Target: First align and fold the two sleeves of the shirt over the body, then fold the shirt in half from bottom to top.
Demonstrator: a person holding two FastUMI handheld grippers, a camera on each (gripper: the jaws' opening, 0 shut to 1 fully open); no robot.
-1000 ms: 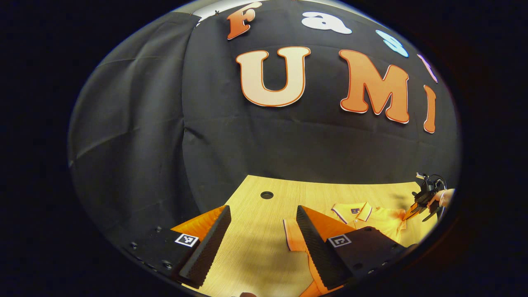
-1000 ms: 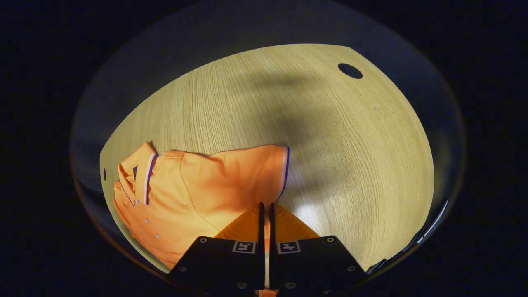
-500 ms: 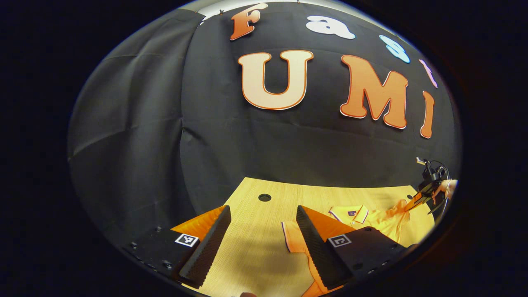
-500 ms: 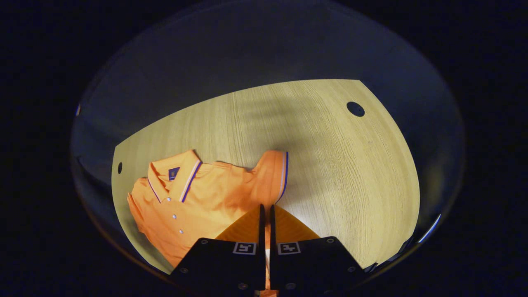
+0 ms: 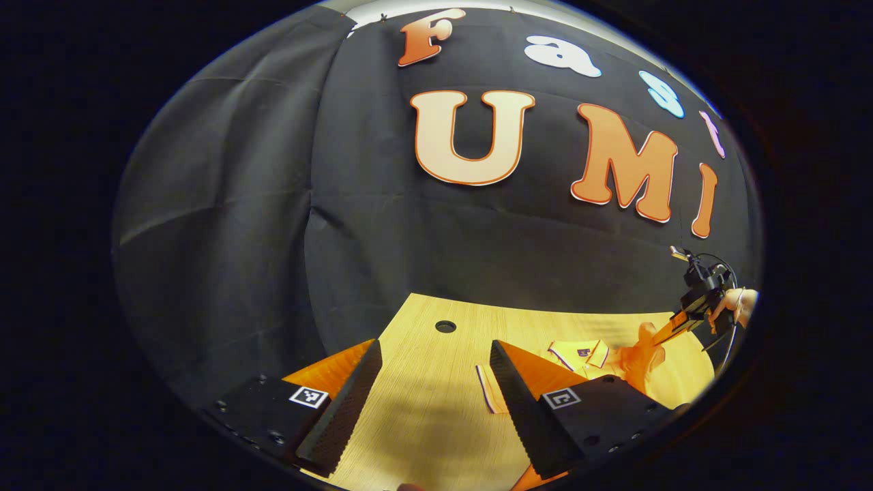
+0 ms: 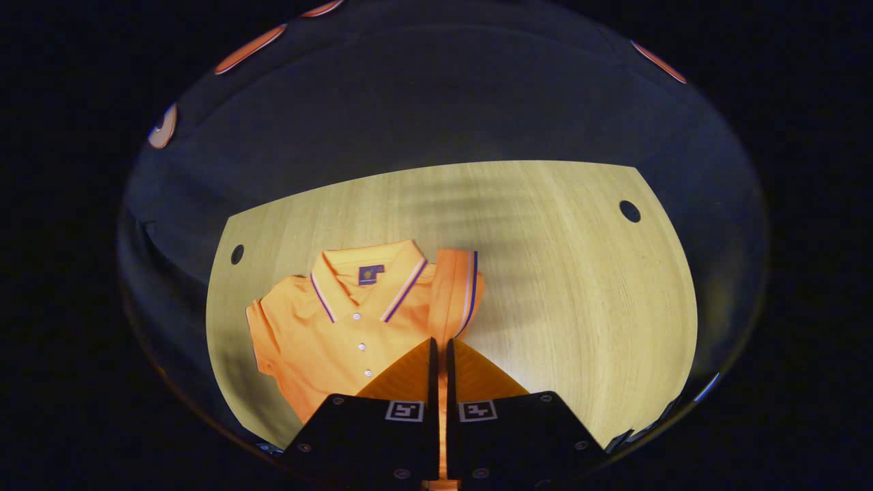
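right gripper [image 6: 438,344], jaws clamped on sleeve [image 6: 455,290], had lifted it further over shirt [image 6: 341,327]; left gripper [image 5: 433,372] jaws stayed apart.

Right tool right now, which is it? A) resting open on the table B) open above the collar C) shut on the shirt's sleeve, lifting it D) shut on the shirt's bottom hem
C: in the right gripper view the right tool has its fingers pressed together on the sleeve of the orange polo shirt, and the left gripper view shows that sleeve pulled up off the wooden table.
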